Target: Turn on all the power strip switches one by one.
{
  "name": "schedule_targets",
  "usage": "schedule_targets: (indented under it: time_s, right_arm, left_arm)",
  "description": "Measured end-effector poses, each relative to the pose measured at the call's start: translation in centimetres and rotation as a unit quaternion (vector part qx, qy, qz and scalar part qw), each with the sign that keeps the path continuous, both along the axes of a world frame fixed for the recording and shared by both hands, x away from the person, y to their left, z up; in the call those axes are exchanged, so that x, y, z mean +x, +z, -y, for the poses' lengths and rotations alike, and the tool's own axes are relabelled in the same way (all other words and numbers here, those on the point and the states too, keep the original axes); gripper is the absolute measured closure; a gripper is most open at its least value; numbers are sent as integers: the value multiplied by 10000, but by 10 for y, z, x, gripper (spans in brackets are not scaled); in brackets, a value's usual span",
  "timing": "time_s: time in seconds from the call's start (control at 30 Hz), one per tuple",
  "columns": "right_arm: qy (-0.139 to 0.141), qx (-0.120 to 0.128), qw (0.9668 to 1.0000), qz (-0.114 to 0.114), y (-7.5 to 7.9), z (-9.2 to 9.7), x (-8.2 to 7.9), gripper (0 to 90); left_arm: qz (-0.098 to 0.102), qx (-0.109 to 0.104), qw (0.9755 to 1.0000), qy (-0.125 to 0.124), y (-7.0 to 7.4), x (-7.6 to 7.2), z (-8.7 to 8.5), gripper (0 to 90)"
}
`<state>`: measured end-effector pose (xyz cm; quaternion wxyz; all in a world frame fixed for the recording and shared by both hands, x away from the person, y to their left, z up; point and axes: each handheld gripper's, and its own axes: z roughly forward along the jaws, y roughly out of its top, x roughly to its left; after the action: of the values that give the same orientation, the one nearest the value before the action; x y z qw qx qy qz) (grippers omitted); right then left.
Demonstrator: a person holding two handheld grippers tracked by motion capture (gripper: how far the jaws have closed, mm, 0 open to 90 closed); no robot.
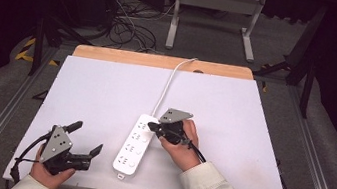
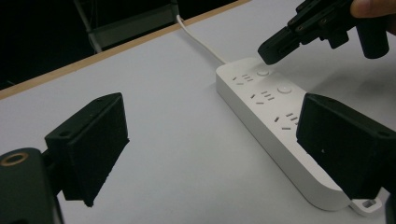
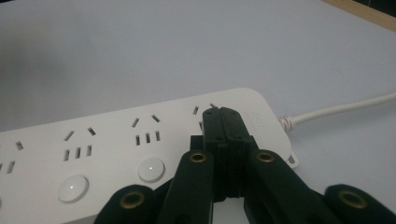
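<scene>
I see a long white power strip [image 1: 135, 143] of smooth matte plastic with rounded corners lying just below the centre of the high view on a flat, pale board [image 1: 105, 95] edged at the top by a strip of bare wood [image 1: 161, 61]. Its face carries a row of slotted sockets, each paired with a round glossy button, and a thin white cord [image 1: 167, 87] runs from its upper end toward the top of the frame. My right gripper [image 1: 153, 126], angular black plastic with brass-coloured pivot pins, has its jaws pressed fully together with nothing between them, the tip poised over the strip's cord end; I cannot tell whether it touches. My left gripper [image 1: 85, 137], lower left, holds its blocky jaws wide apart and empty, just left of the strip.
</scene>
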<state>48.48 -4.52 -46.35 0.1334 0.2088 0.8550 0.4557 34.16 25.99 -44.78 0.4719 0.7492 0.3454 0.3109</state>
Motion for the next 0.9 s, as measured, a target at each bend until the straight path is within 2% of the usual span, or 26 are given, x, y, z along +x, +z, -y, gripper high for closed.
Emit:
schedule_targets:
  time_s: [0.2, 0.53, 0.63, 0.9]
  right_arm:
    - [-29, -102, 9999, -15, -5, -2, 2, 900]
    - [-44, -139, 9999, -12, -8, -4, 4, 900]
    - [-50, -178, 9998, 46, -8, -4, 3, 900]
    - [-107, -132, 9998, -105, -9, -3, 4, 900]
  left_arm:
    - [2, 6, 10000, -12, 0, 0, 0, 93]
    - [3, 10, 10000, -12, 0, 0, 0, 93]
    - [18, 50, 10000, -17, 0, 0, 0, 93]
    - [15, 15, 10000, -11, 0, -1, 0, 93]
